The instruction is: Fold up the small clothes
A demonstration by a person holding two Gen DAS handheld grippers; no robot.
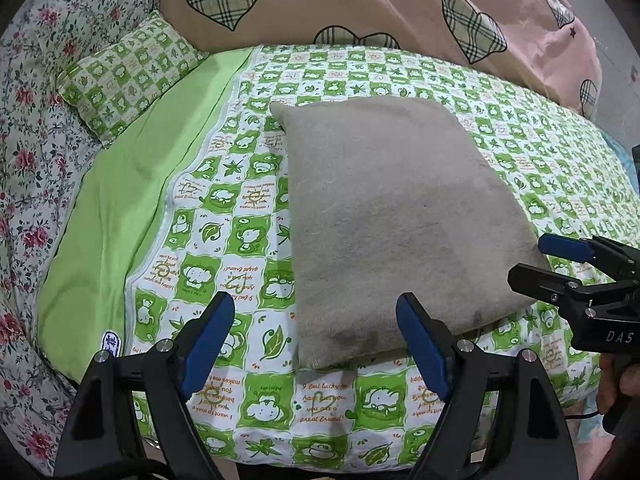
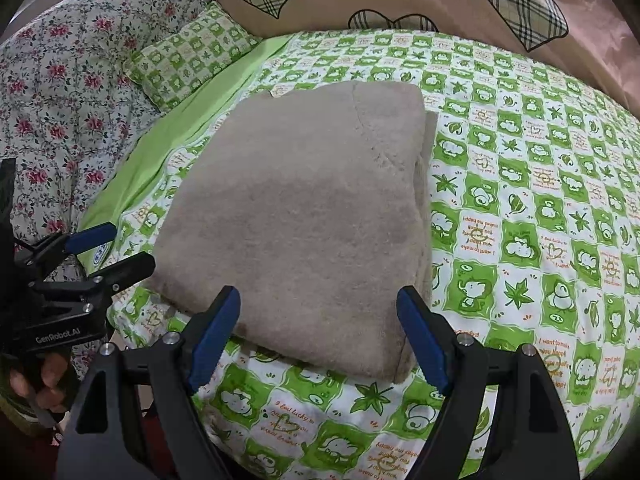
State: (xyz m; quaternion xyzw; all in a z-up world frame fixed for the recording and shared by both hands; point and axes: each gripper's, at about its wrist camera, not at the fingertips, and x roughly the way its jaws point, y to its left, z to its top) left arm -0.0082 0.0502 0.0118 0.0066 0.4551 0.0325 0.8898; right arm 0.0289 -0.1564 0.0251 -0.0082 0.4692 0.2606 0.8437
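Both grippers hang with jaws spread wide and nothing between them: the left gripper (image 1: 316, 340) just off the near left corner of the folded cloth (image 1: 400, 220), the right gripper (image 2: 320, 336) over its near edge.

That one grey-beige fleecy cloth (image 2: 304, 216) lies as a thick, roughly square stack on the green-and-white checked bedsheet (image 2: 520, 208), near the bed's front edge. Its top is smooth, with a faint seam line running from the far edge. Layered edges show along its right side, and a darker smudge sits near its front corner.

Left of the cloth runs a plain light-green strip (image 1: 120, 208) of bedding. Beyond that strip lies one small pillow (image 1: 128, 76) in the same green check, and further left a floral quilt (image 1: 32, 152). Behind the cloth rises a pink duvet (image 1: 380, 4) printed with plaid hearts.

From the left wrist view, the right gripper enters beside the cloth's right corner; nothing covers the cloth.
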